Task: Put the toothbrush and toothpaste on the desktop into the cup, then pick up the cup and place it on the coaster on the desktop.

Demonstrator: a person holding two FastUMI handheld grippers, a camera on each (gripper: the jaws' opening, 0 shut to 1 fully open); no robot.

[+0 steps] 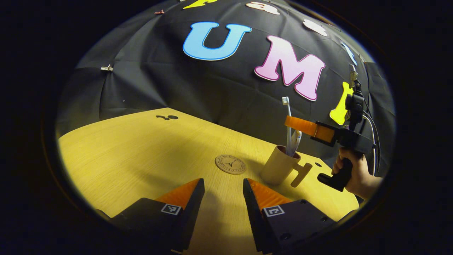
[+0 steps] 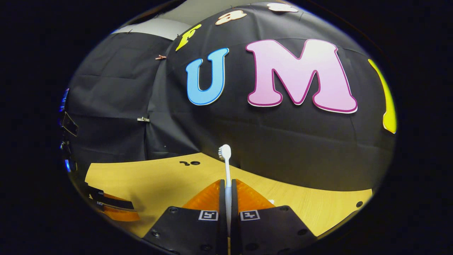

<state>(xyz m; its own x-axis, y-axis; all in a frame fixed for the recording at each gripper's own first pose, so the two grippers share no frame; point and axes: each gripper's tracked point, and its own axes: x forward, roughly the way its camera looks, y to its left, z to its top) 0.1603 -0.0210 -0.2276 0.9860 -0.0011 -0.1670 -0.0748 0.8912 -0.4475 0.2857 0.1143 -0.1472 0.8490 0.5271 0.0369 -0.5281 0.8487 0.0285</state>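
Observation:
A tan cup (image 1: 277,166) with a side handle stands on the wooden table, just right of the round coaster (image 1: 230,164). A white toothbrush (image 1: 287,117) stands upright in the cup, bristle head on top. A white tube of toothpaste (image 1: 296,139) leans in the cup beside it. My right gripper (image 1: 289,123), held by a hand (image 1: 357,175), is shut on the toothbrush handle above the cup's rim. In the right gripper view the toothbrush (image 2: 226,166) rises between the closed fingers of that gripper (image 2: 228,182). My left gripper (image 1: 223,186) hangs open and holds nothing, close before the coaster.
The table (image 1: 124,152) runs back to the black cloth wall. Small dark holes (image 1: 167,117) mark its far left part, and another hole (image 1: 317,164) lies right of the cup. The left gripper (image 2: 113,207) shows low at the left edge of the right gripper view.

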